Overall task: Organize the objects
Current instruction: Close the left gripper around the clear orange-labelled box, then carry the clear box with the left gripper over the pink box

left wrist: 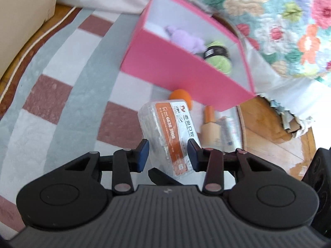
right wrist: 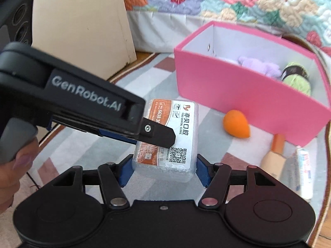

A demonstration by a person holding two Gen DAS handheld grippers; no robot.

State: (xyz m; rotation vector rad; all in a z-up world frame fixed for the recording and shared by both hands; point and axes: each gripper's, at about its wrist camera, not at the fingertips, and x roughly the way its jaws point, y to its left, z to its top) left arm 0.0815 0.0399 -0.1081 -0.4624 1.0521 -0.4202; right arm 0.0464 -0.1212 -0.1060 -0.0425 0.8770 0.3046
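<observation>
A clear-wrapped tissue packet (left wrist: 165,128) (right wrist: 178,136) with an orange and white label is held off the checked rug by both grippers. My left gripper (left wrist: 167,155) is shut on it, one blue pad on each side. In the right wrist view the left gripper (right wrist: 163,142) comes in from the left, with one finger over the label face. My right gripper (right wrist: 163,171) is shut on the packet's near end across its width. Beyond stands an open pink box (left wrist: 175,66) (right wrist: 238,99) holding a purple plush (right wrist: 258,66) and green yarn (right wrist: 295,78).
On the rug (left wrist: 72,103) before the box lie an orange sponge (right wrist: 235,126), a beige bottle with an orange cap (right wrist: 273,157) and a white tube (right wrist: 304,173). A floral quilt (left wrist: 269,10) hangs behind the box. A cream cabinet (right wrist: 82,20) stands at the left.
</observation>
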